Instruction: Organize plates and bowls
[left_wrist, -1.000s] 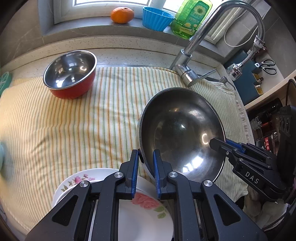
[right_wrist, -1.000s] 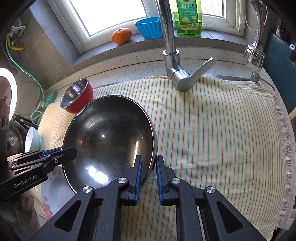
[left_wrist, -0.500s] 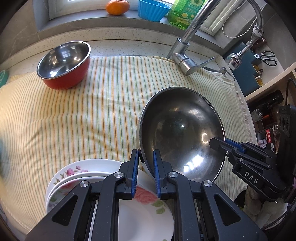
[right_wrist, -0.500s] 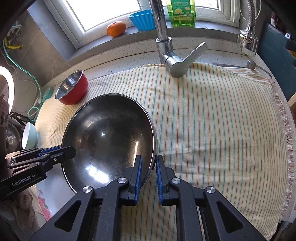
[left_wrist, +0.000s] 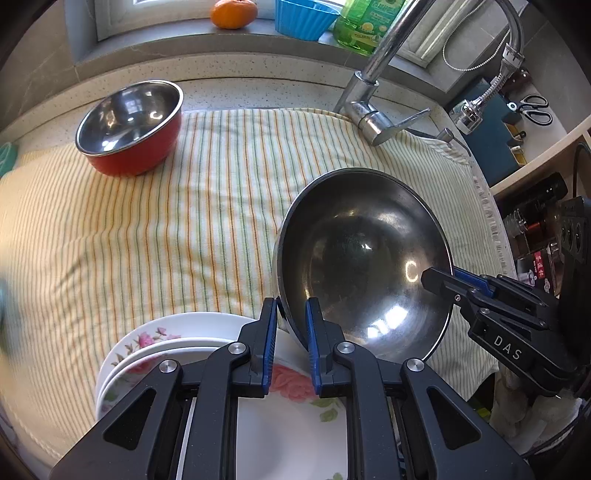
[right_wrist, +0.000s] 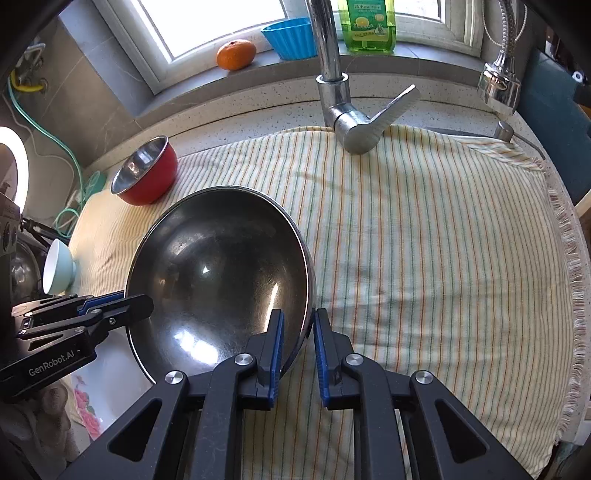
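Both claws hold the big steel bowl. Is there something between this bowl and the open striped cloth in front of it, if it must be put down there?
Nothing visible blocks it. The big steel bowl is gripped at opposite rims by the left claw and right claw. The striped cloth ahead is bare; the red bowl sits far at the back left, and the flowered plates lie beside the left claw.

I am counting two metal bowls: one large steel bowl (left_wrist: 364, 258) at centre frame, one red bowl (left_wrist: 131, 127) at upper left. I am seeing two flowered plates (left_wrist: 155, 338) stacked at lower left, and one pale blue bowl (right_wrist: 59, 267) at the left edge.
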